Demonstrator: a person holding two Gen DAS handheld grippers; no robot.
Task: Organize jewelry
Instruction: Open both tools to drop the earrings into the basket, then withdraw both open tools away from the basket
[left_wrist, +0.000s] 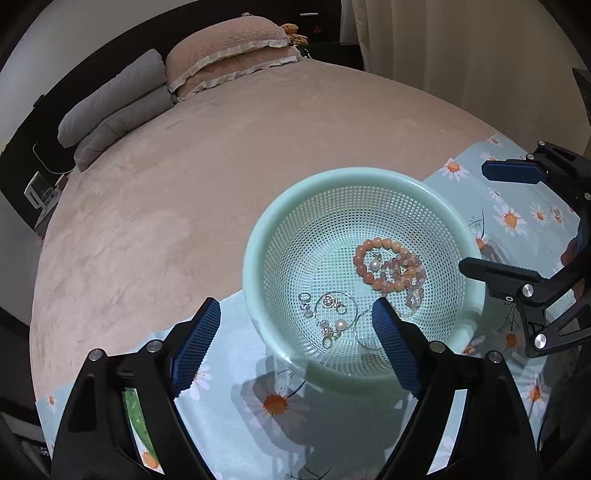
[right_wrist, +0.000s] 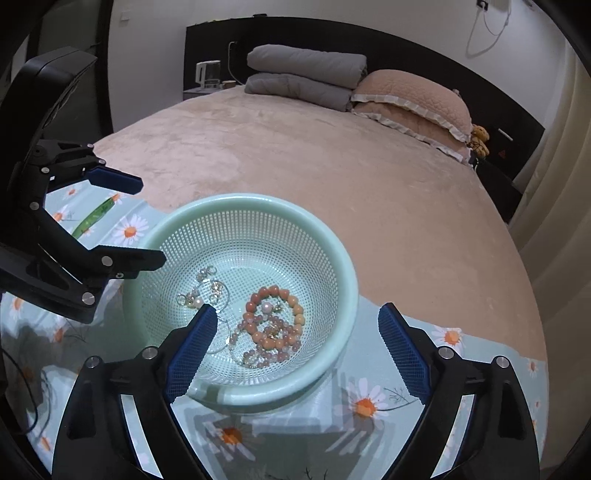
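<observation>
Two grippers over mint mesh basket on daisy-print cloth at bed's near edge; left gripper jaws wide, nothing between pads; earrings and thin hoops lie at basket's left floor; peach bead bracelet and pale bead strand heaped at right; right gripper jaws wide, empty, hanging above basket's near rim.
</observation>
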